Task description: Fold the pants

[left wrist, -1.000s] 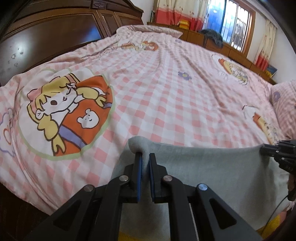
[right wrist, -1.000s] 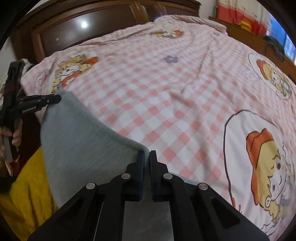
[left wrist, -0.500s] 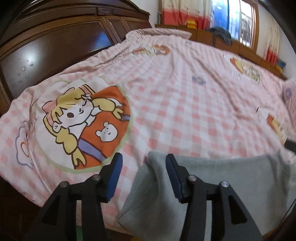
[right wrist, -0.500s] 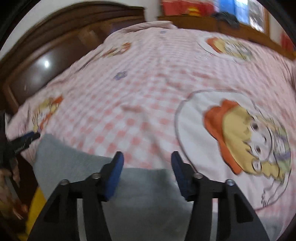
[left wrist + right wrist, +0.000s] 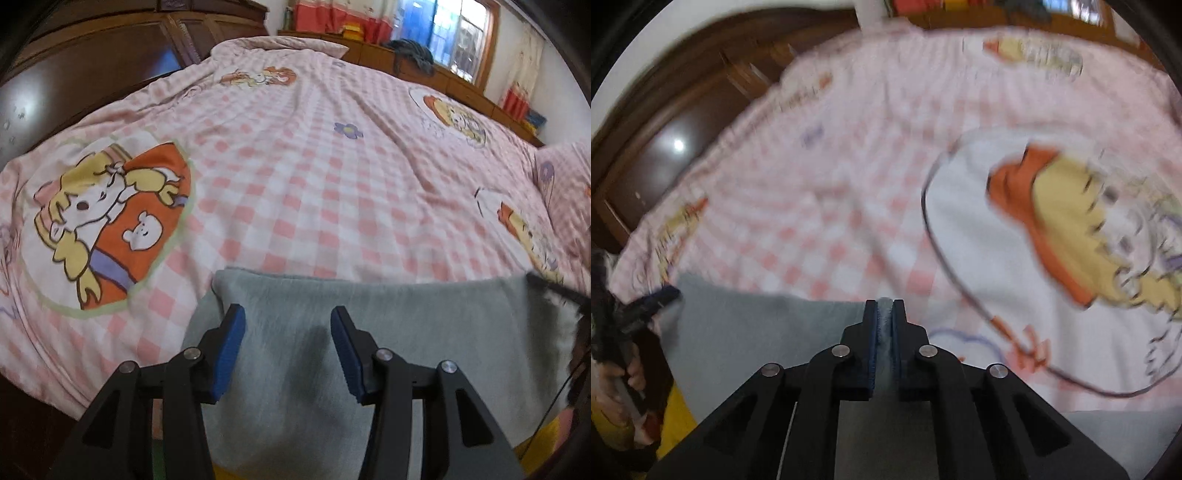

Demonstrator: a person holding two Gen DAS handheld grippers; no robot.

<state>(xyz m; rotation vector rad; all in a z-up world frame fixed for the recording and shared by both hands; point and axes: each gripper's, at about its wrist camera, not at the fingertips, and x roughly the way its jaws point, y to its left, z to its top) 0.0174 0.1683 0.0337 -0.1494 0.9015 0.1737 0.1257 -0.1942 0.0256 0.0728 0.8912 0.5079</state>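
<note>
Grey pants (image 5: 388, 325) lie over the near edge of the bed, their far edge straight across the pink checked quilt. My left gripper (image 5: 286, 339) is open, jaws wide apart above the left part of the pants, holding nothing. My right gripper (image 5: 884, 314) is shut on the pants' far edge (image 5: 885, 306); the grey cloth (image 5: 757, 332) spreads to its left. The right wrist view is blurred. The left gripper also shows at the left edge of the right wrist view (image 5: 661, 297). The right gripper's tip shows dark and blurred in the left wrist view (image 5: 554, 290).
The pink checked quilt (image 5: 314, 166) with cartoon prints covers the bed. A dark wooden wardrobe (image 5: 74, 74) stands on the left. A low wooden cabinet (image 5: 424, 74) and window run along the far side. A pillow (image 5: 569, 177) lies at right. Yellow cloth (image 5: 677, 417) shows below the pants.
My left gripper has opened and let go of the pants' left corner, which now lies on the quilt. My right gripper opened half a second ago and has shut on the far edge again.
</note>
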